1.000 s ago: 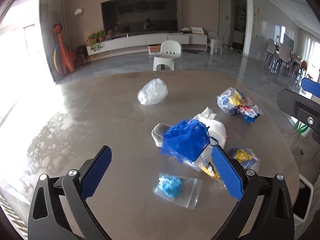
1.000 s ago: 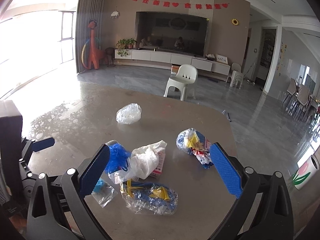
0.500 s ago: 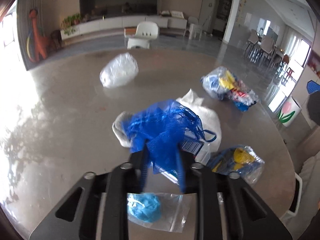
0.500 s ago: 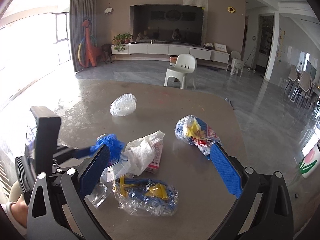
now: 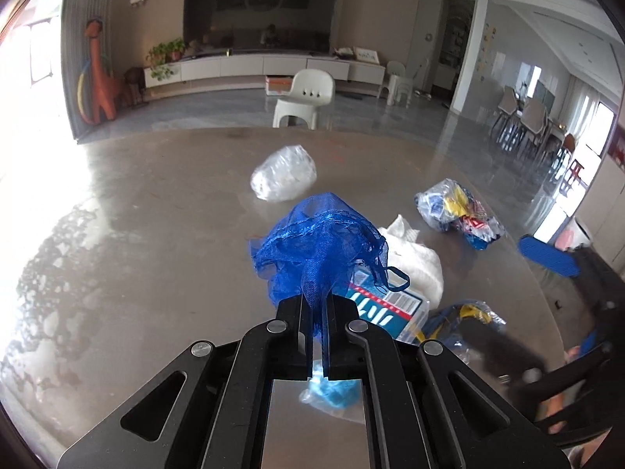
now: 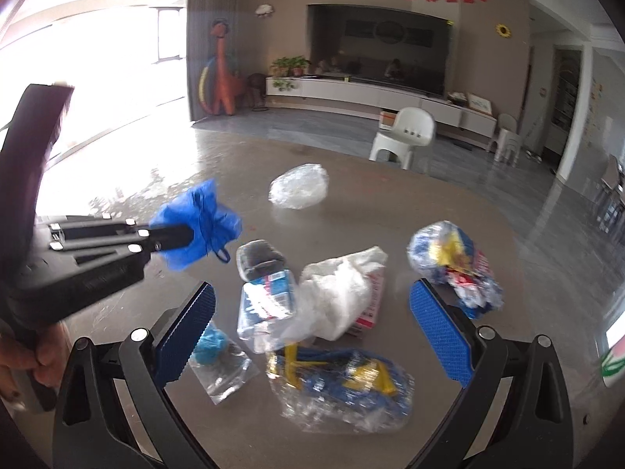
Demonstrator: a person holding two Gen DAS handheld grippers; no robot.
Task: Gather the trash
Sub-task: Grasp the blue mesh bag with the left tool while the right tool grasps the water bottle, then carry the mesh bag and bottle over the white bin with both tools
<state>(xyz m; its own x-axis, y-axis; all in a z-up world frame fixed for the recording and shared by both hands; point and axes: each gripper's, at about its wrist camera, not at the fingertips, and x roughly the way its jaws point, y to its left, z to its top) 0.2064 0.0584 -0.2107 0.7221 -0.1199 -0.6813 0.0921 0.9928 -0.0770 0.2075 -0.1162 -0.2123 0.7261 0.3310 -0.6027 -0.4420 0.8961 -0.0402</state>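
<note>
My left claw (image 5: 315, 312) is clamped tight on the blue mesh bag (image 5: 318, 240), which I hold clear of the tabletop (image 5: 156, 234), above and to the left of the pile. My right claw (image 6: 312, 324) stands wide with nothing between its pads, hovering over the pile: a crushed plastic bottle (image 6: 265, 293), a white crumpled bag (image 6: 340, 293) and a blue-and-yellow wrapper bundle (image 6: 343, 383) nearest me. A small zip bag with a blue wad (image 6: 215, 355) lies by its left finger, a clear crumpled bag (image 6: 299, 186) farther off, and another colourful wrapper bundle (image 6: 453, 262) to the right.
</note>
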